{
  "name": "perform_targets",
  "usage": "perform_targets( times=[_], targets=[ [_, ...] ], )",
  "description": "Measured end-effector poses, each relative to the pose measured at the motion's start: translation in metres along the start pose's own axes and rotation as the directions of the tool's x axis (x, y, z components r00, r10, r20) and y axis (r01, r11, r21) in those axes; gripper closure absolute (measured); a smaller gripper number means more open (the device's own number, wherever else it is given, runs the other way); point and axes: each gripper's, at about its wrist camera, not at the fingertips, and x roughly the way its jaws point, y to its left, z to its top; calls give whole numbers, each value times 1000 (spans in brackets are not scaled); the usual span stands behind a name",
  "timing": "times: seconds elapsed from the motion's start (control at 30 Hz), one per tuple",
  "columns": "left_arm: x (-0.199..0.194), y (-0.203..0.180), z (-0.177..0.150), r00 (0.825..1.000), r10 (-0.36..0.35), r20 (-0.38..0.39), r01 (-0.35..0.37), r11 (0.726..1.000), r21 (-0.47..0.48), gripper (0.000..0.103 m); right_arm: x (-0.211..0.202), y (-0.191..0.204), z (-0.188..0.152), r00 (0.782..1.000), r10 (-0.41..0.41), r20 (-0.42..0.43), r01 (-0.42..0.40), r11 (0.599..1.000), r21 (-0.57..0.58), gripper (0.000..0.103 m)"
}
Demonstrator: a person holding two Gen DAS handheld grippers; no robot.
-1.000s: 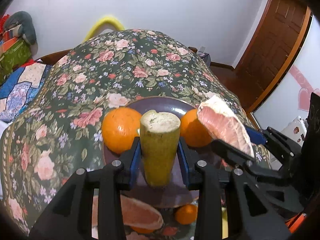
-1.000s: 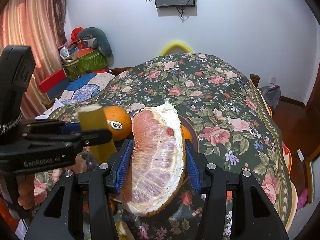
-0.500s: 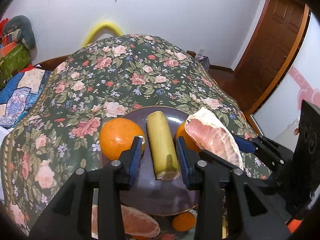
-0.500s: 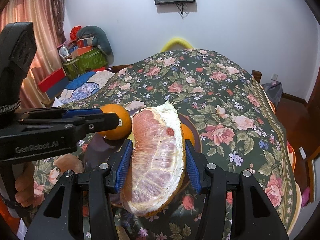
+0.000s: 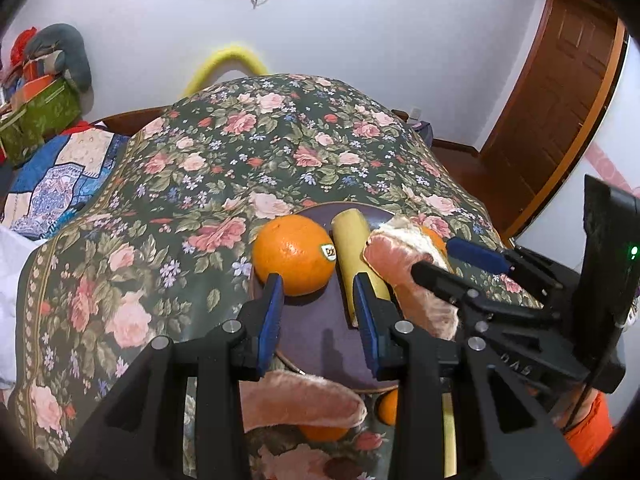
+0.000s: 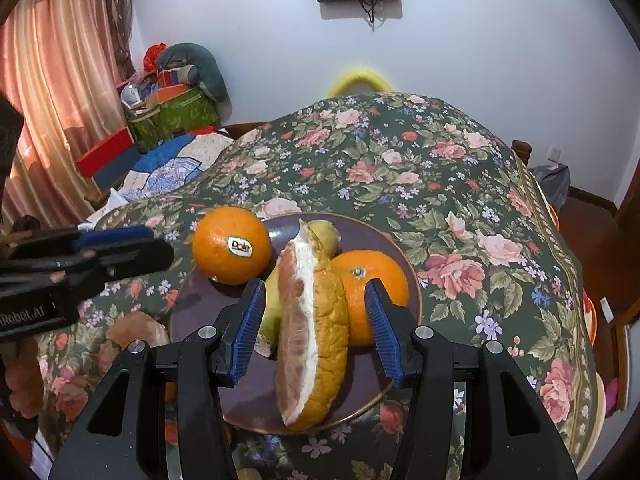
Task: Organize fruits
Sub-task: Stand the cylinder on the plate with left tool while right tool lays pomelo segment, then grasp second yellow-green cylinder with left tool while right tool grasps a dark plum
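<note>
**Plate nearly filled, strays left at the near edge**

On the dark plate, toward the near edge of the floral-clothed desk, lie a Dole-stickered orange, a banana piece, a second orange and a pomelo wedge standing on its rind. The right gripper has its fingers spread either side of the wedge, seemingly not pressing it; the left gripper is likewise spread and empty over the plate's bare part. Off the plate, by the near edge, wait another pomelo wedge and a small orange. Most fruit looks gathered; these strays probably remain.
</note>
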Motion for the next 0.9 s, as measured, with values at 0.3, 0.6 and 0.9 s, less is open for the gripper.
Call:
perform_targets(
  times=[0.3,0.6,0.9],
  targets=[
    [-20,-11,-14,1000,-10,-1,10,1000,5,68,-22,4,-4,1000,-14,0,14,1000,2,54],
    [-59,-38,-36,1000,-20,3,20,999,40,68,-69,3,-23,999,-54,9,54,998,11,54],
    [-82,-72,-66,999,-31,-21,33,996,82,66,-107,5,-47,997,-76,6,76,997,19,54]
  ],
)
